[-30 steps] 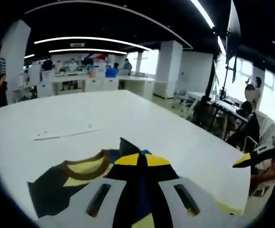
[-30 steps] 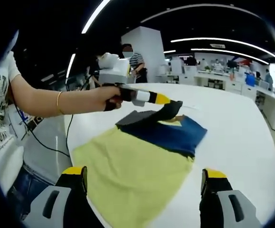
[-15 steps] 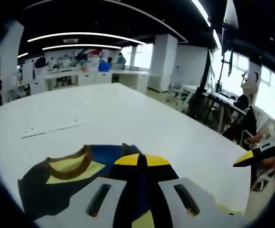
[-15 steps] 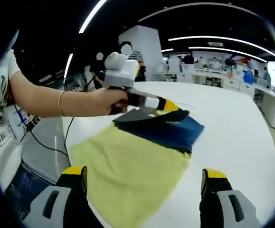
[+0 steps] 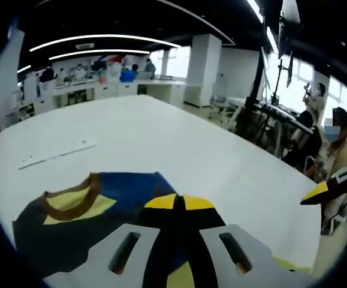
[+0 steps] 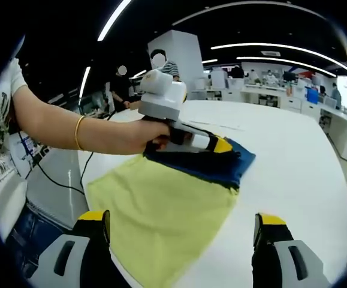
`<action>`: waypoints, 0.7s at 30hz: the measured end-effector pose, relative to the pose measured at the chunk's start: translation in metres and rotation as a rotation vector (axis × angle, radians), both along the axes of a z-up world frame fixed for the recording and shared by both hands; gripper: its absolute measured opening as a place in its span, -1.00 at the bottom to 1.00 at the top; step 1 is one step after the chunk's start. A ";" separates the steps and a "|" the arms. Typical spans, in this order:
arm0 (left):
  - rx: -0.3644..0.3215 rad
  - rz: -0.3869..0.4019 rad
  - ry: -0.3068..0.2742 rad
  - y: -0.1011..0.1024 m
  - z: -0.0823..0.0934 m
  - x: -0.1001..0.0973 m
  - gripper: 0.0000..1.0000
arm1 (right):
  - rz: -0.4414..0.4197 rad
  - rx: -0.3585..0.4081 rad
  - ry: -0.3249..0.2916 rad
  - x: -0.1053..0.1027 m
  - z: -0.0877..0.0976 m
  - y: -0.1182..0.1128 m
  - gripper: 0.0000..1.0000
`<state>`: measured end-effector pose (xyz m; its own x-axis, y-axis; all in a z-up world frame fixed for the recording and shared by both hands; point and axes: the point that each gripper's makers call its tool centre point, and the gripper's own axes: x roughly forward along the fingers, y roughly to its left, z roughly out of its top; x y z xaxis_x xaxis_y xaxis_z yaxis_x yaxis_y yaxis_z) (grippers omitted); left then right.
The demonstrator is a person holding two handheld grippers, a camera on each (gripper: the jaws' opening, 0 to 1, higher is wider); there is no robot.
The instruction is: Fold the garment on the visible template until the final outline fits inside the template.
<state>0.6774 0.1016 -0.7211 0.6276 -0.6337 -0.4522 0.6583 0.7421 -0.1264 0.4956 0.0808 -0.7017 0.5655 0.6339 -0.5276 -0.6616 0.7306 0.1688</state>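
Right gripper view: my left gripper, pinching the shirt's dark top edge, has dropped since a second ago, laying the fold flat on the table. Right gripper is spread, hovering empty. Fold looks nearly placed; release is likely next.

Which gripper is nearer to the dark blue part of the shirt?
Left. The left gripper is shut on the shirt's dark blue part. The right gripper is open above the yellow near edge, apart from the blue part.
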 end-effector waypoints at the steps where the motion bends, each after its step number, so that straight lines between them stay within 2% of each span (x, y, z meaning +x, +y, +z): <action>1: 0.001 -0.003 0.001 -0.001 -0.002 0.000 -1.00 | 0.000 -0.002 0.000 0.000 0.000 0.000 0.98; 5: 0.040 -0.024 0.017 -0.003 -0.017 -0.004 -1.00 | -0.008 0.001 -0.001 0.002 0.000 -0.002 0.98; 10: 0.051 -0.061 0.024 -0.009 -0.028 -0.011 -1.00 | -0.014 0.007 -0.005 0.004 0.001 -0.002 0.98; 15: 0.024 -0.097 0.062 -0.014 -0.035 -0.020 -1.00 | -0.013 0.004 -0.007 0.005 0.001 -0.002 0.98; 17: 0.006 -0.109 0.065 -0.016 -0.034 -0.024 -0.82 | -0.013 0.005 -0.005 0.004 0.001 -0.002 0.98; 21: -0.013 -0.140 0.016 -0.015 -0.021 -0.027 -0.59 | -0.012 0.004 -0.004 0.004 0.000 -0.002 0.98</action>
<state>0.6507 0.0866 -0.7419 0.5253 -0.7205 -0.4527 0.7534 0.6412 -0.1461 0.4997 0.0785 -0.7020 0.5755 0.6290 -0.5226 -0.6534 0.7380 0.1687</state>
